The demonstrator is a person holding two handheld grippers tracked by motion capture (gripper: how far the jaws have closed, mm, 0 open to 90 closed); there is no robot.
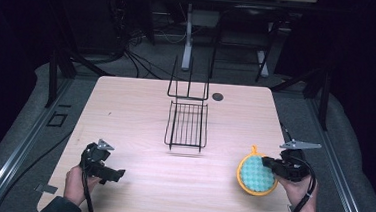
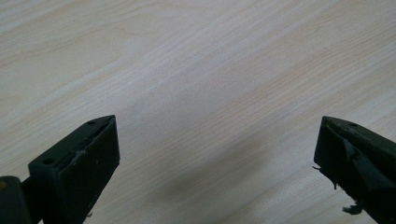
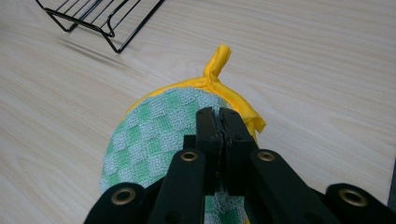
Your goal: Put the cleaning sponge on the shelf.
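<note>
Working at the table, I see the wire rack at mid-table unloaded. My right gripper is clamped on the green-checked potholder near right, barely lifted; carrying remains. My left gripper gapes, holding nothing.

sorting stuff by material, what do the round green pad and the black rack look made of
Pot holder: looks like woven terry-type cloth, matte, going by its looped green-and-white checks and stitched yellow fabric edging with a hanging loop. Wire rack: thin rods, probably black-coated metal, slightly glossy.
</note>
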